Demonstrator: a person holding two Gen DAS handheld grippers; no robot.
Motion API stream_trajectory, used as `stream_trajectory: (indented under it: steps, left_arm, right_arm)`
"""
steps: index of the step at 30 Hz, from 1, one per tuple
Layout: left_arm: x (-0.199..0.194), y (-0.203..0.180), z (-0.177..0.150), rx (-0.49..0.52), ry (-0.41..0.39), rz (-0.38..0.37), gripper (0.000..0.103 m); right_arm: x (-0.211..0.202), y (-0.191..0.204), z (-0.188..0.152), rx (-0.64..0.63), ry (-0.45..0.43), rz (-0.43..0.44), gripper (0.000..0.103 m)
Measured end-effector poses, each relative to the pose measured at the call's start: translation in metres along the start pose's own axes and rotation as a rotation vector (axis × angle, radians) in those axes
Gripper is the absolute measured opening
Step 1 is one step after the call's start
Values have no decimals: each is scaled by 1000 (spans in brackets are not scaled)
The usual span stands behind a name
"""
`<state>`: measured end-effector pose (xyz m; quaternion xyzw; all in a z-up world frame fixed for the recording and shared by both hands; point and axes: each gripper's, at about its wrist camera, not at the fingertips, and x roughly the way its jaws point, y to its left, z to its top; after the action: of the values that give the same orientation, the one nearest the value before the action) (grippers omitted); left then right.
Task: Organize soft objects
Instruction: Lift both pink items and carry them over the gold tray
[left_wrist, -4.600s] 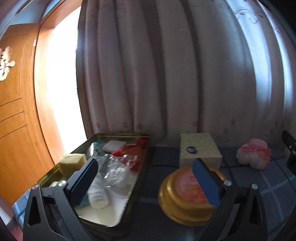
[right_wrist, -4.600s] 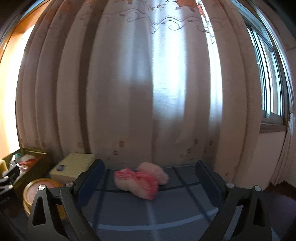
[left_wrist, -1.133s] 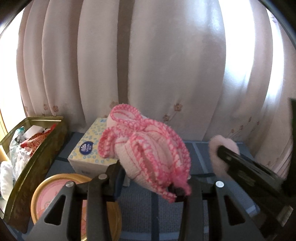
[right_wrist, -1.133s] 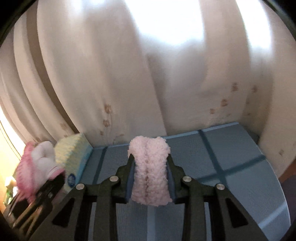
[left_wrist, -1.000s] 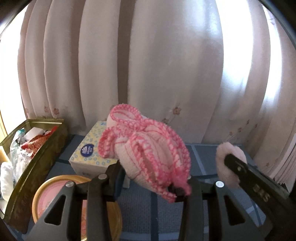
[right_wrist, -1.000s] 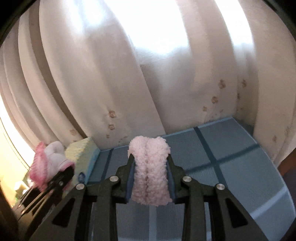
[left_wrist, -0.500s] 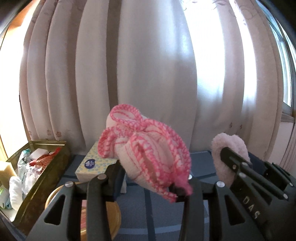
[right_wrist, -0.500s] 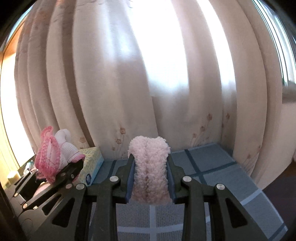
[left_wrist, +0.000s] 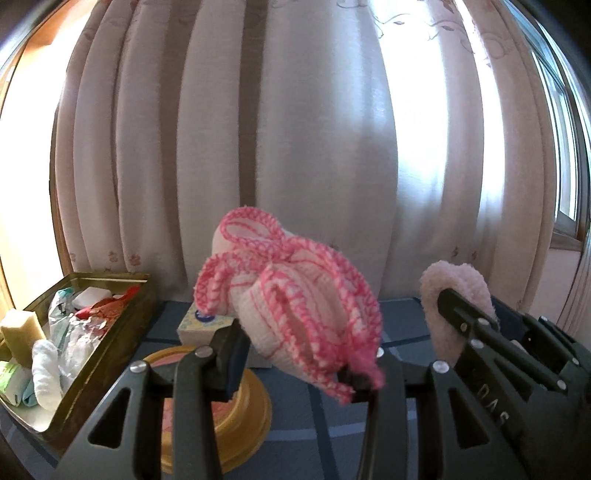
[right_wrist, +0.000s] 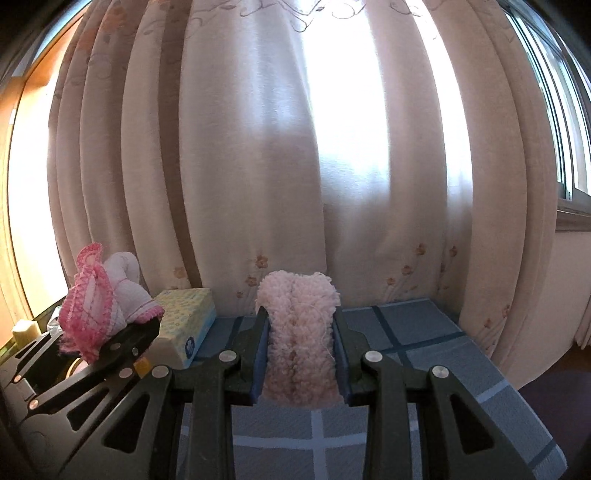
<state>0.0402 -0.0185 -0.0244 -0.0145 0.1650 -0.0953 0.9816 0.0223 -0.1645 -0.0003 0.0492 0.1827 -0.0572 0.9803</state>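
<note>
My left gripper (left_wrist: 295, 363) is shut on a white knitted bootie with pink crochet trim (left_wrist: 291, 306), held up above the blue checked tabletop. The same bootie (right_wrist: 99, 314) shows at the left of the right wrist view. My right gripper (right_wrist: 301, 363) is shut on a fluffy pale pink soft piece (right_wrist: 299, 332), squeezed between the two pads and also lifted off the table. In the left wrist view that fluffy piece (left_wrist: 458, 295) and the right gripper sit to the right of the bootie.
A gold metal tray (left_wrist: 110, 339) at the left holds a sponge, rolled cloths and plastic wrappers. A round yellow tin (left_wrist: 236, 417) lies under the left gripper, a yellow tissue box (right_wrist: 184, 317) behind it. Curtains (right_wrist: 295, 147) close off the back.
Both grippers have drawn back from the curtain and risen a little, each keeping its soft piece. The right gripper has rolled to level, and more of the tray now shows at the left.
</note>
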Motion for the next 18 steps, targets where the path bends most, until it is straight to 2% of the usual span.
stream_trajectory:
  steps: [18]
  left_arm:
    - [-24,40,-7,-44,-14,18,40]
  right_arm:
    - [-14,26,-6,10,-5,23,33]
